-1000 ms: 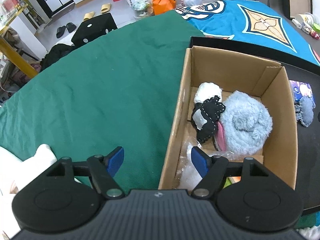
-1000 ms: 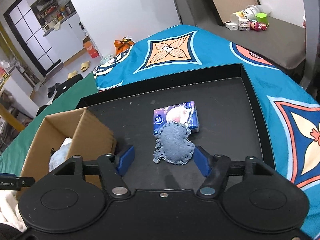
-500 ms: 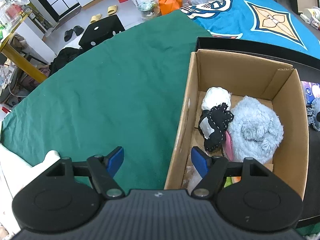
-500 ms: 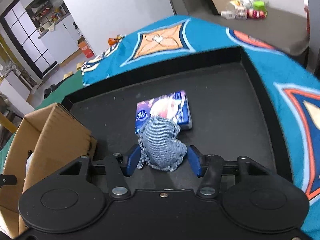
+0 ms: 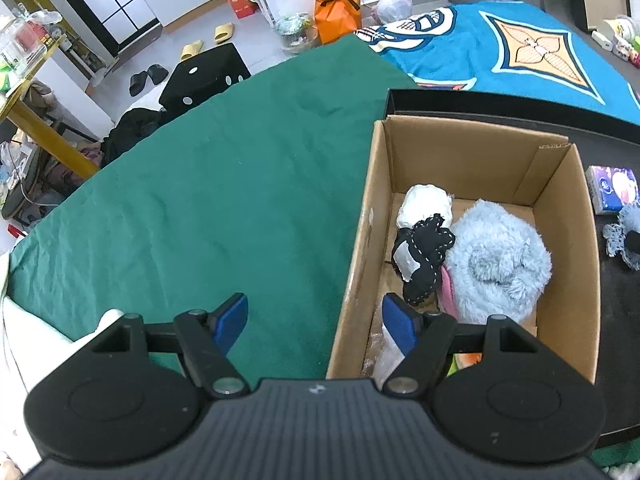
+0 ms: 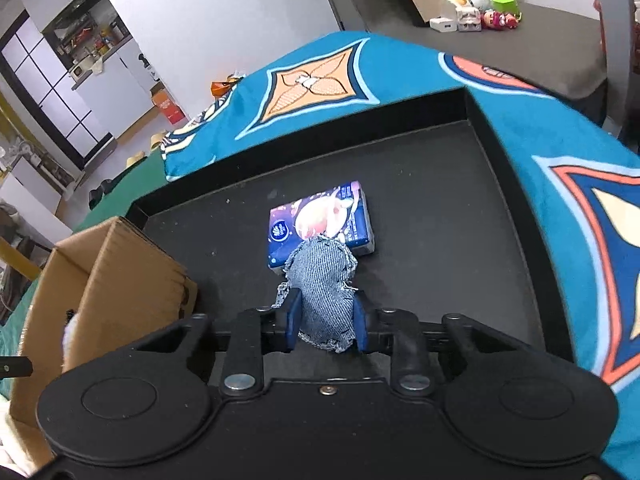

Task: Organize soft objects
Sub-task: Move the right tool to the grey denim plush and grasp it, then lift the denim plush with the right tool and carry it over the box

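Observation:
My right gripper is shut on a frayed denim pouch on the black tray, just in front of a blue tissue pack. The pouch's edge and the tissue pack also show at the right of the left wrist view. My left gripper is open and empty, straddling the left wall of the cardboard box. The box holds a fluffy light-blue plush, a black-and-white soft toy and a white soft bundle.
The box stands on the tray's left part. A green cloth covers the table to the left, a blue patterned cloth beyond the tray. Small toys and containers sit far back right.
My right gripper moved forward and closed on the denim pouch, squeezing it narrower. My left gripper drew back a little from the box; its jaws stayed open.

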A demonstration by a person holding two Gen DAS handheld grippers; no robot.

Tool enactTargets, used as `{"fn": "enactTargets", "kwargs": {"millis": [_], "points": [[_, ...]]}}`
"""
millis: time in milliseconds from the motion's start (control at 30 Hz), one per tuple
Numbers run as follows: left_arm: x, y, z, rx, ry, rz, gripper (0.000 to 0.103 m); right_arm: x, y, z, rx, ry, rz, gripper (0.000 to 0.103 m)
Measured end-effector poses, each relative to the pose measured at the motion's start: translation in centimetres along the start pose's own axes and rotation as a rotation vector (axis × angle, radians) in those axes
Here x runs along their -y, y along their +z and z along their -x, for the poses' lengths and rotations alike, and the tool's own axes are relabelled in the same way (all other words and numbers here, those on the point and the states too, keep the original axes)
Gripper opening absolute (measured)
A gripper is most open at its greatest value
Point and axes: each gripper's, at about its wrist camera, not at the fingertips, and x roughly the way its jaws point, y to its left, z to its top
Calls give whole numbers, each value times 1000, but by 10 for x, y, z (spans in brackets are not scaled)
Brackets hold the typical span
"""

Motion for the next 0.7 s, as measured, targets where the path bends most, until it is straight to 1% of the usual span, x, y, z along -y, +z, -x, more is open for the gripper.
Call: {"fn": "enactTargets", "kwargs": {"millis": [233,433,700], "points": [[-6,-5,6,0,-29,20,73,-11,-2,25,-1,-16,32,26],[-7,-12,13,16,-62,19,73,-23,-1,47,24,-27,58,27],[-10,-19,16,16,-115,36,73,-43,3,71,55,-30,98,27]]}}
